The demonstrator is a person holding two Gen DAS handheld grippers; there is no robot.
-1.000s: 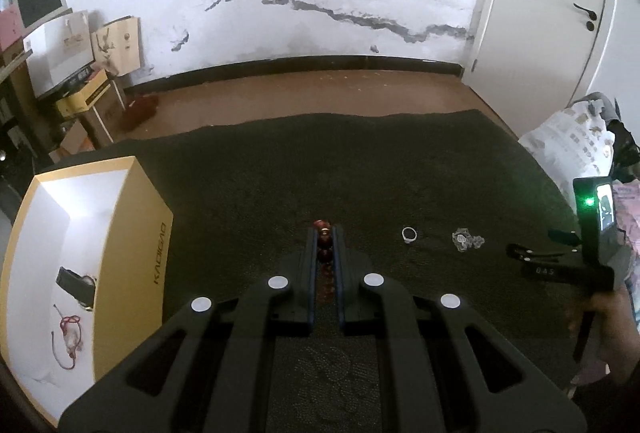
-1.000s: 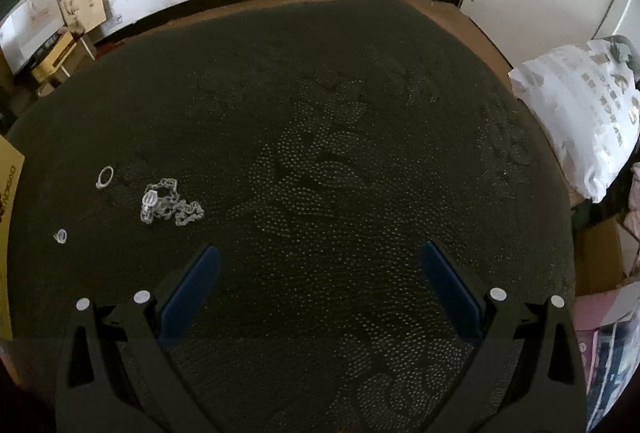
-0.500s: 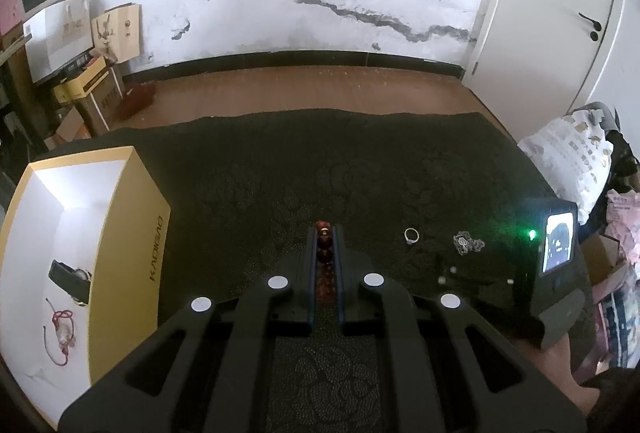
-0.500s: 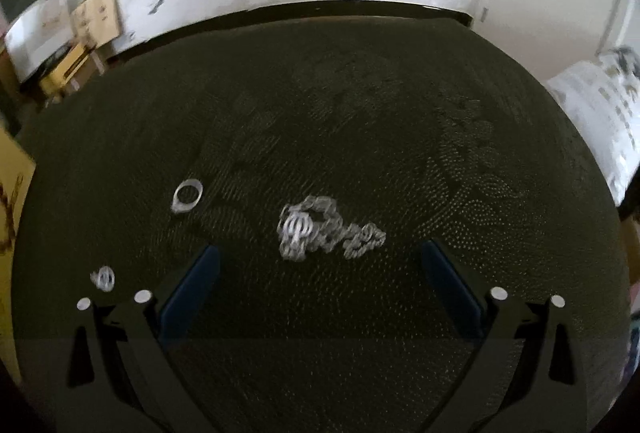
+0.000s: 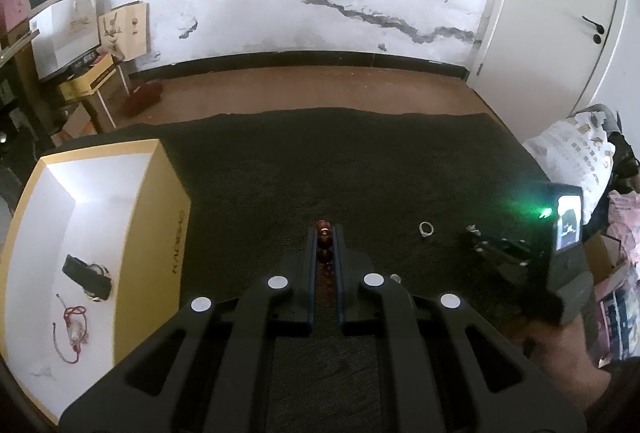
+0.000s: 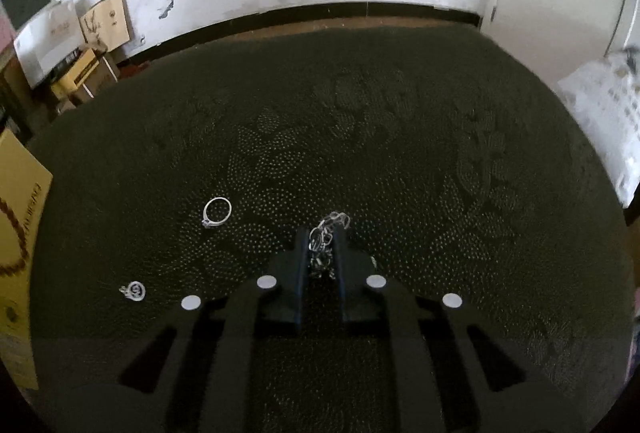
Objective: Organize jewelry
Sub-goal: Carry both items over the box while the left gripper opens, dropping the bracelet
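Note:
My left gripper [image 5: 324, 233] is shut on a string of dark red beads [image 5: 322, 227], held above the dark green carpet [image 5: 360, 161]. In the right wrist view those beads [image 6: 18, 245] hang in front of the yellow box [image 6: 20, 217]. My right gripper [image 6: 324, 237] is down on the carpet. Its jaws are closing on a silver chain [image 6: 328, 227], which is pinched between the pads with loops sticking out past the tips. In the left wrist view the right gripper [image 5: 478, 235] sits to the right. A silver ring [image 6: 217, 211] [image 5: 426, 229] and a small silver charm [image 6: 135, 290] lie loose on the carpet.
The open yellow box [image 5: 160, 233] with a white inside stands at the left, holding a black item [image 5: 86, 277] and a red cord piece [image 5: 72, 329]. A white patterned bag [image 5: 576, 153] lies at the right carpet edge. Cartons [image 5: 92, 73] stand by the far left wall.
My right gripper slid left over the silver chain and went from wide open to closed on it. The left gripper kept its hold on the beads and stayed put.

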